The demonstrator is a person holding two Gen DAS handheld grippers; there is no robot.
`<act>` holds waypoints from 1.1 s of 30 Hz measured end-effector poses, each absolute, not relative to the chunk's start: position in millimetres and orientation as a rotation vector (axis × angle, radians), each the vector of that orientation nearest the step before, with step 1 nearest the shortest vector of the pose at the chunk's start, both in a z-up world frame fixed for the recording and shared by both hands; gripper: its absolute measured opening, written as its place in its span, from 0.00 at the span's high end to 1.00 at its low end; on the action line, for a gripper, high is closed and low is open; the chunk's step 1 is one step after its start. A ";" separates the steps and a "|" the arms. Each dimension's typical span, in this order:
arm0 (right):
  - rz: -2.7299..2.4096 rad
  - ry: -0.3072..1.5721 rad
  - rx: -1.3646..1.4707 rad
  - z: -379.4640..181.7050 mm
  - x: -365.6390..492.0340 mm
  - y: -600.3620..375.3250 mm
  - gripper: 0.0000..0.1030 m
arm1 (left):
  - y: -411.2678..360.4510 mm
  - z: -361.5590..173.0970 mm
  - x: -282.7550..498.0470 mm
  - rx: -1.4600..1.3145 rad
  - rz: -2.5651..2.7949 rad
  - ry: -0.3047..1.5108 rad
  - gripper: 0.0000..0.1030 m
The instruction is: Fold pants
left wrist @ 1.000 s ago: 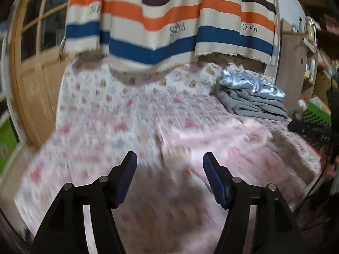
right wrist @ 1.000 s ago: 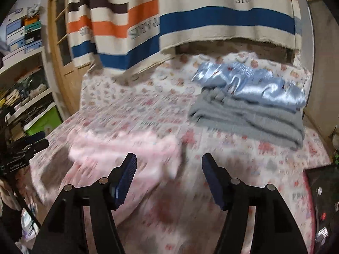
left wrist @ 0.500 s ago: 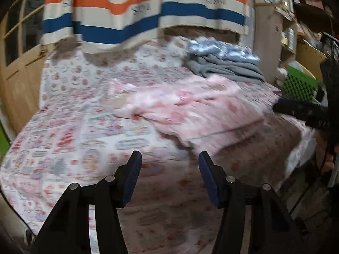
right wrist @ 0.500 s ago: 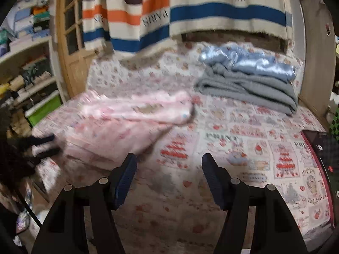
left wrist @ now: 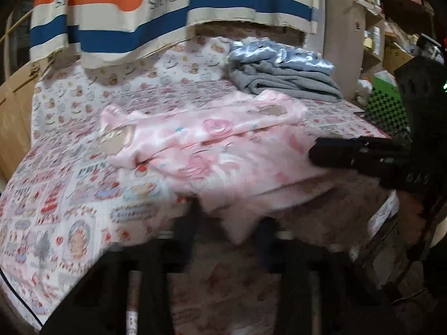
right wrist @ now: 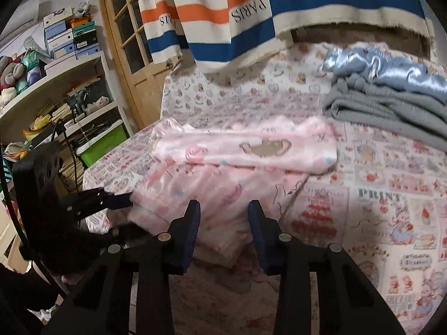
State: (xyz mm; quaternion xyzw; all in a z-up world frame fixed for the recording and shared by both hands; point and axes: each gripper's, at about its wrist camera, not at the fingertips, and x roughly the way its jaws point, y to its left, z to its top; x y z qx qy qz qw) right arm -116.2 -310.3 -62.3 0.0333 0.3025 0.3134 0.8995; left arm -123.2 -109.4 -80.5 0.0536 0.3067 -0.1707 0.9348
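Note:
Pink fleece pants (left wrist: 223,153) (right wrist: 237,153) with a bear print lie on the patterned bed sheet (left wrist: 69,195), one part folded across the rest. My left gripper (left wrist: 229,223) is at their near edge; its jaws are closing with a corner of pink cloth between the blurred fingers, which are still apart. The right wrist view shows the left gripper (right wrist: 123,199) side-on against the pants' left edge. My right gripper (right wrist: 225,215) is low over another near corner, jaws closing, cloth between the pads with gaps at both sides. The left wrist view shows the right gripper (left wrist: 315,155) at the pants' right edge.
A folded pile of grey and shiny blue clothes (left wrist: 279,78) (right wrist: 391,97) sits at the back of the bed. A striped cloth (right wrist: 279,14) hangs over the headboard. Cluttered shelves (right wrist: 56,97), a green bin (right wrist: 103,148) and a wooden door (right wrist: 134,42) stand to one side.
Both grippers have come down and in toward the near edge of the pants. Their jaws have narrowed, and pink cloth now sits between each pair of fingers.

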 end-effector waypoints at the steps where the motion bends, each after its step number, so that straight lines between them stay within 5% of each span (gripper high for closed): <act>1: 0.655 0.623 0.064 -62.3 -116.3 -311.8 0.63 | -111.7 -76.7 -122.8 0.122 -0.349 0.615 0.79; 6: 0.699 0.549 -0.045 -49.4 -125.5 -313.9 0.54 | -106.3 -59.8 -106.7 0.027 -0.403 0.644 0.85; 17: 0.807 0.638 -0.181 -57.7 -109.0 -291.4 0.54 | -93.1 -39.1 -59.6 -0.099 -0.429 0.693 0.88; 19: 0.813 0.632 -0.202 -57.9 -110.5 -290.7 0.36 | -89.7 -39.2 -51.1 -0.128 -0.431 0.707 0.89; 21: 0.808 0.618 -0.242 -57.3 -114.3 -288.7 0.30 | -87.0 -38.9 -44.7 -0.153 -0.436 0.715 0.89; 33: 0.718 0.527 -0.602 -66.6 -129.3 -259.2 0.30 | -75.4 -33.8 -27.4 -0.226 -0.459 0.731 0.89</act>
